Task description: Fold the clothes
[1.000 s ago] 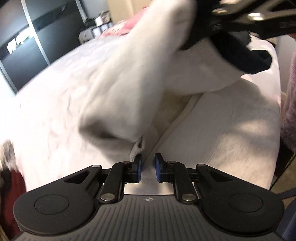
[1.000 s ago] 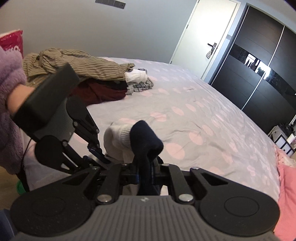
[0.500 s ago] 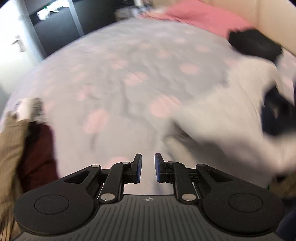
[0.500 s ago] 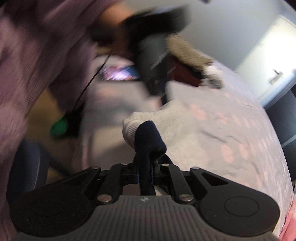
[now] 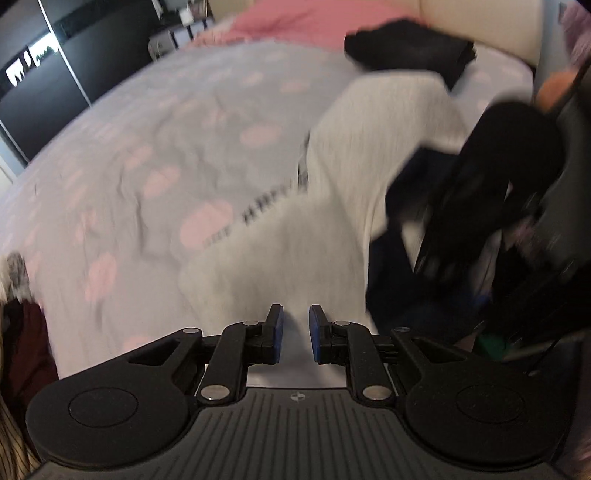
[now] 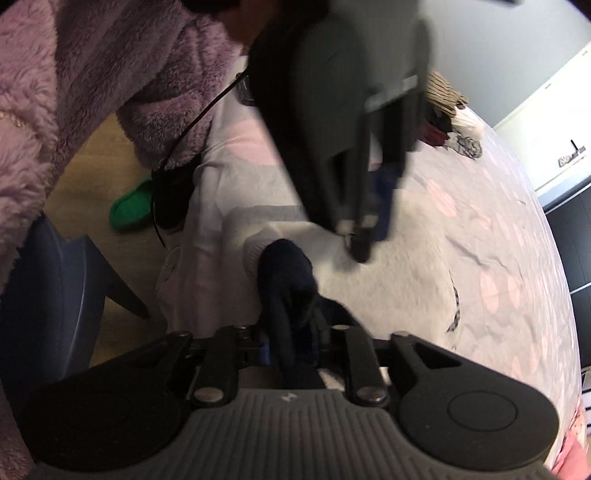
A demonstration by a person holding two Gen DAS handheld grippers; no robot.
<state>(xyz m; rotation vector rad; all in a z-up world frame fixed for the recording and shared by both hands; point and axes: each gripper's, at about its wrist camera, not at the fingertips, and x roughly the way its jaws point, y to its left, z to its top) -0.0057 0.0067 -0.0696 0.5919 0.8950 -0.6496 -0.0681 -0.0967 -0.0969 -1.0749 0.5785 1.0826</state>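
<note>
A white knit garment [image 5: 295,240] with dark navy trim lies spread on the grey bedspread [image 5: 166,155] with pink dots. My left gripper [image 5: 295,332] hovers just above its near edge; the blue pads stand a little apart with nothing between them. In the right wrist view the left gripper [image 6: 365,236] points down at the white fabric [image 6: 388,288], blurred by motion. My right gripper [image 6: 291,343] is shut on a navy cuff [image 6: 288,280] of the garment, near the bed's side edge. The white ribbed sleeve end [image 6: 258,247] sits just behind the cuff.
A folded black garment [image 5: 406,48] and pink bedding [image 5: 314,22] lie at the bed's far end. A heap of striped brown and maroon clothes [image 6: 443,99] sits at the other end. Beside the bed are a green slipper [image 6: 129,210], a blue chair [image 6: 55,277] and a purple fleece sleeve [image 6: 92,55].
The white garment, held up a second ago, now lies on the bed. My left gripper swung away and back over it. My right gripper moved down toward the bed's edge, still gripping the navy cuff.
</note>
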